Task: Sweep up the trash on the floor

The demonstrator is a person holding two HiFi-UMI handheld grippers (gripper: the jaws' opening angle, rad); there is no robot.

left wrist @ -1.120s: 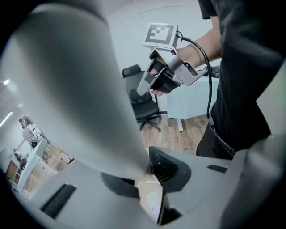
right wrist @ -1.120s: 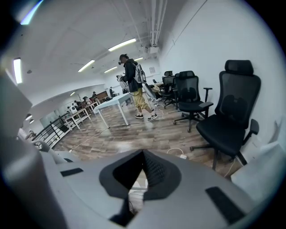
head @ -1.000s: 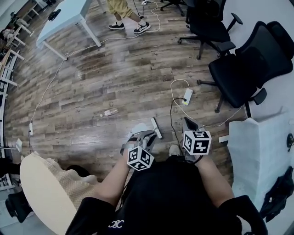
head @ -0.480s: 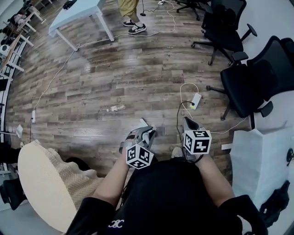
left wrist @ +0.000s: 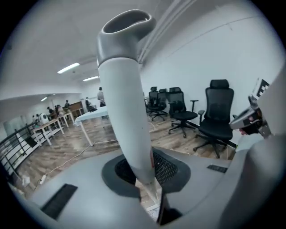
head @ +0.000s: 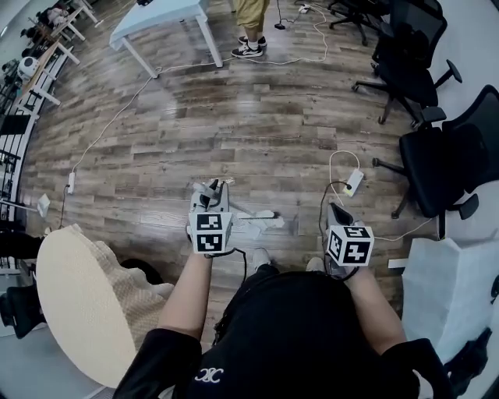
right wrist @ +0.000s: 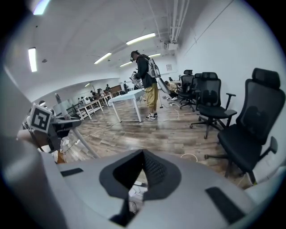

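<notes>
— Two claws: what has each got?
— The left claw (head: 210, 195) is clenched round the handle (left wrist: 127, 103), below its looped top. The right claw (head: 337, 217), lower right of the frame, is closed on nothing.
— And the trash?
— Pale scraps (head: 248, 231) lie on the floor (head: 234, 132) at centre frame, just right of the left claw. They are beside a white bar (head: 261, 215) that I take for the tool's head.
— How to sweep well?
— I'd bring the free claw onto the handle too and keep the head flat. Short strokes should gather the scraps, clear of the power strip (head: 352, 183).
— Counts?
— One handle, two claws, one power strip. Three chairs (head: 448, 160) show along the right side, and one bystander's legs (head: 251, 23) at the top.
</notes>
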